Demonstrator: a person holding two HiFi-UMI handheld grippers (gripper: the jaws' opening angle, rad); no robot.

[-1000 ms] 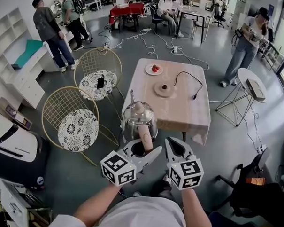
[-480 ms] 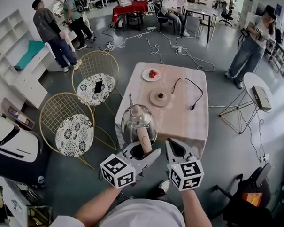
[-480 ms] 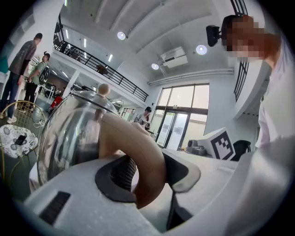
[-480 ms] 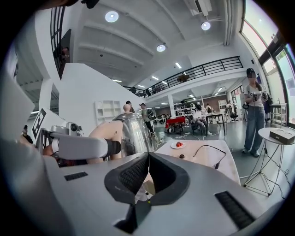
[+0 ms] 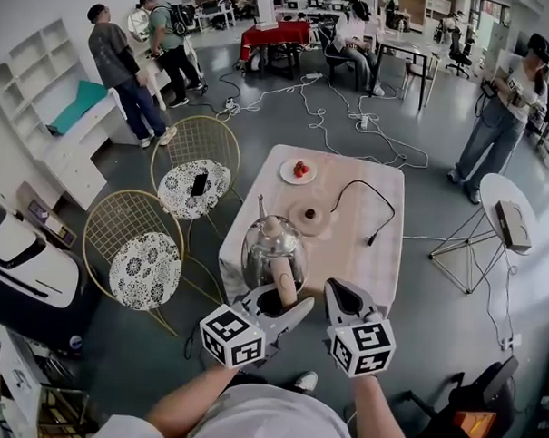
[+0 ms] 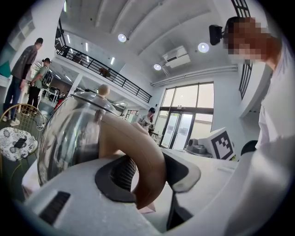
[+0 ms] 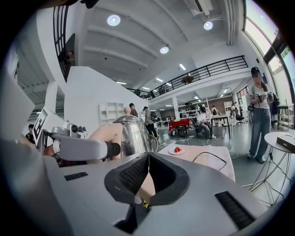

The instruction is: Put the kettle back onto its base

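My left gripper [image 5: 278,304] is shut on the tan handle [image 5: 285,285] of a glass and steel kettle [image 5: 273,248]. The kettle hangs upright over the near-left edge of the pink table [image 5: 354,262]. The round kettle base [image 5: 309,217] lies further back on the table, its black cable [image 5: 370,204] trailing to the right. In the left gripper view the handle [image 6: 145,159] fills the jaws and the kettle body [image 6: 69,138] sits beyond it. My right gripper [image 5: 341,300] hovers just right of the kettle, shut and empty; its pads [image 7: 159,177] meet.
A white plate with strawberries [image 5: 297,171] sits at the table's far left. Two gold wire chairs [image 5: 137,253] [image 5: 195,169] stand left of the table. A small round side table [image 5: 506,215] stands right. People [image 5: 117,71] stand at the back, and cables cross the floor.
The table has come closer in the head view. The kettle, still in my left gripper, now hangs over the table's near-left edge, nearer the base. My right gripper stays beside it.
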